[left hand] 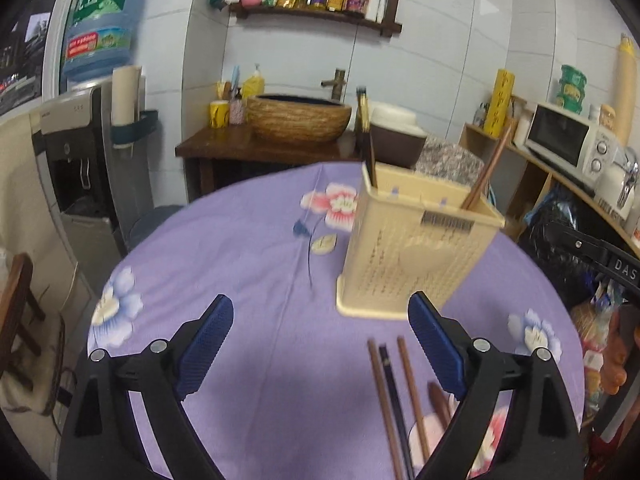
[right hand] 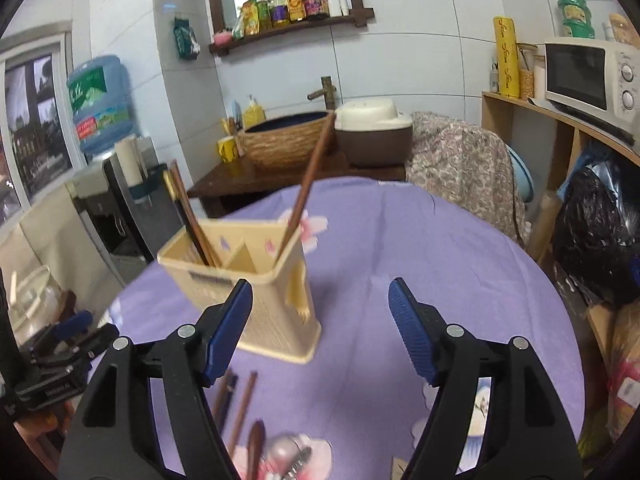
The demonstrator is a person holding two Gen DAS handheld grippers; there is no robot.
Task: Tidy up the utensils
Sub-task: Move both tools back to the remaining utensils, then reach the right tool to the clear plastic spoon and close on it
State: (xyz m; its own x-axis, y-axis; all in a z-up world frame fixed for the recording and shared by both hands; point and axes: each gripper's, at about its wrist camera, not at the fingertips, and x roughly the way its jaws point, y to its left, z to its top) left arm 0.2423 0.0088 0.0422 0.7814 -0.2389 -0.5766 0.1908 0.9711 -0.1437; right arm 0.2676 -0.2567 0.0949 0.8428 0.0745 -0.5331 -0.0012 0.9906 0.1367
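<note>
A beige plastic utensil holder [left hand: 416, 248] [right hand: 256, 280] stands on the purple flowered tablecloth [left hand: 248, 248] [right hand: 400, 248]. Chopsticks [left hand: 486, 168] [right hand: 308, 188] stick up from its compartments, a dark pair [right hand: 188, 216] at its left side. Several loose chopsticks [left hand: 394, 396] [right hand: 240, 412] lie on the cloth near me, beside a brown handle [left hand: 440, 402] [right hand: 255, 446] and something metal [right hand: 286, 456], blurred. My left gripper [left hand: 320, 328] is open above bare cloth, left of the loose chopsticks. My right gripper [right hand: 320, 312] is open too, nothing between its fingers, just right of the holder.
A wooden stand with a woven basin [left hand: 298, 118] [right hand: 286, 142] and a rice cooker [right hand: 374, 132] is behind the table. A water dispenser [left hand: 80, 128] stands at the left, a shelf with a microwave [right hand: 592, 74] at the right. A chair [left hand: 20, 312] sits at the left.
</note>
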